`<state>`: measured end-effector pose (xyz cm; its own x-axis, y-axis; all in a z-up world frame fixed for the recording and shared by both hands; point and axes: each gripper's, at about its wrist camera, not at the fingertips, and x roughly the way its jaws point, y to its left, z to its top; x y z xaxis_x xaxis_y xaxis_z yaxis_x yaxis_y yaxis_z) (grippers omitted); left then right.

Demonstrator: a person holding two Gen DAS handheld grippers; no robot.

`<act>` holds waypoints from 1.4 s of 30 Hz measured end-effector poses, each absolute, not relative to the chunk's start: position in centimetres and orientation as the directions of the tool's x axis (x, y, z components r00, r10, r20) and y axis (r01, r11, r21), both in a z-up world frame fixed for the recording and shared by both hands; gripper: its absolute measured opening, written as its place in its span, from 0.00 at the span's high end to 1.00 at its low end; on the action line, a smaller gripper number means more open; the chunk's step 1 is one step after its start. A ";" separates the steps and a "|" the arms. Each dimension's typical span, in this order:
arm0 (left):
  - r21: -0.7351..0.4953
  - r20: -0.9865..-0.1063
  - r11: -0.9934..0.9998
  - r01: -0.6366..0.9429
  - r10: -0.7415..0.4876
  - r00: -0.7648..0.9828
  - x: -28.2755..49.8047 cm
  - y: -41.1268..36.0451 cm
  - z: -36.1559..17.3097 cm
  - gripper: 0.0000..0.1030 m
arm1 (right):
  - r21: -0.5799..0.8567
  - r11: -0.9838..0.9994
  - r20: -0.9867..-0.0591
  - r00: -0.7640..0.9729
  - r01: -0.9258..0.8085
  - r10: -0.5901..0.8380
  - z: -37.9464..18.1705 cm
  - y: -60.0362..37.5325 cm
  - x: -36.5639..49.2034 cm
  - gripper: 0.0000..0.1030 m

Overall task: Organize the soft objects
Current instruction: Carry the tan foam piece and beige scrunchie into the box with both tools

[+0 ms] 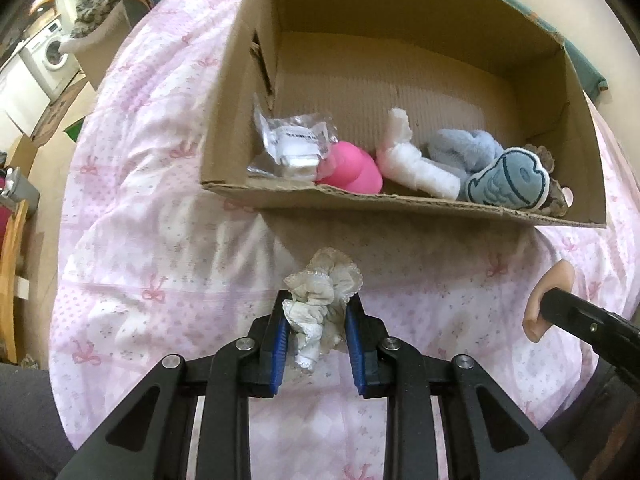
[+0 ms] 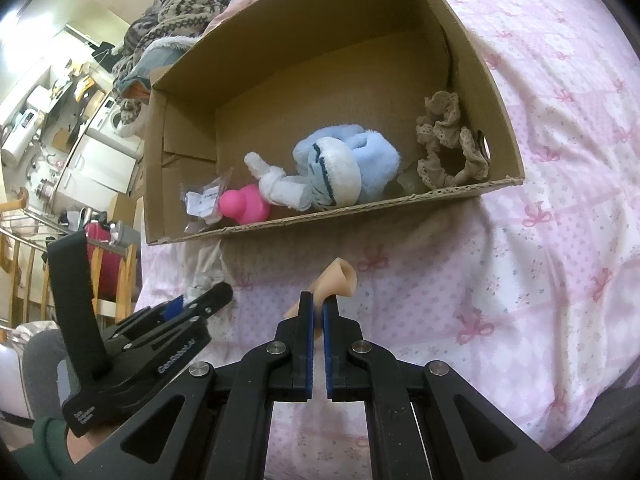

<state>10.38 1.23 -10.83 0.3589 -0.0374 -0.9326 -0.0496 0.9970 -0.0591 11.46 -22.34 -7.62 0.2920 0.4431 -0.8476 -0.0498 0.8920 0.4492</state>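
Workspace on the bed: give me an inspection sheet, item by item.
Surface: pink bow-print quilt, rumpled.
Job's things: cardboard box holds blue plush, pink toy, white plush, plastic packet, beige scrunchie.
Clutter: knitted clothes behind box.
Grippers: left tongs shut on pale scrunchie; right tongs shut on flesh-coloured soft piece.
Cables: nothing seen.
Surroundings: washing machine, wooden rails.
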 end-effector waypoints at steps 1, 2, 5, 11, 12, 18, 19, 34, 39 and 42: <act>-0.060 -0.931 0.997 -0.054 -0.037 0.362 10.2 1.6 -10.7 0.77 | 0.448 0.893 -0.848 0.293 -0.050 0.442 -7.6 -22.3 11.5 0.94; -0.061 -0.931 0.997 -0.056 -0.037 0.363 10.0 1.2 -10.5 0.77 | 0.447 0.893 -0.848 0.293 -0.050 0.441 -7.6 -22.3 11.4 0.94; -0.058 -0.927 0.996 -0.063 -0.031 0.373 9.7 1.6 -10.2 0.77 | 0.444 0.895 -0.849 0.295 -0.052 0.439 -7.6 -22.3 11.4 0.94; -0.071 -0.924 0.995 -0.070 -0.039 0.380 7.6 1.0 -8.3 0.77 | 0.437 0.897 -0.850 0.298 -0.060 0.434 -7.4 -22.2 11.3 0.94; -0.074 -0.924 0.994 -0.075 -0.040 0.381 7.9 0.9 -8.3 0.77 | 0.436 0.898 -0.851 0.297 -0.062 0.434 -7.4 -22.2 11.3 0.94; -0.072 -0.917 0.994 -0.088 -0.031 0.399 8.2 1.0 -7.3 0.77 | 0.436 0.897 -0.846 0.307 -0.077 0.437 -6.9 -22.0 11.0 0.94; -0.070 -0.915 0.994 -0.089 -0.028 0.402 8.1 0.9 -7.1 0.77 | 0.437 0.896 -0.843 0.311 -0.079 0.439 -6.7 -22.0 10.9 0.94; -0.032 -0.858 0.997 -0.076 0.012 0.514 6.7 -0.1 -0.5 0.77 | 0.468 0.867 -0.772 0.400 -0.171 0.495 0.3 -22.8 9.1 0.94; 0.018 -0.804 0.997 -0.072 0.057 0.592 7.9 0.0 2.5 0.77 | 0.462 0.865 -0.744 0.446 -0.194 0.497 3.1 -23.7 10.1 0.94; 0.036 -0.769 0.998 -0.054 0.062 0.636 9.0 -0.1 3.8 0.77 | 0.455 0.864 -0.724 0.476 -0.215 0.500 4.6 -24.0 11.1 0.94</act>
<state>8.98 -0.13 3.78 0.6359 0.0623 -0.7693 -0.0544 0.9979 0.0358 11.10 -23.98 4.62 0.4763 0.4997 -0.7235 -0.2151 0.8641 0.4551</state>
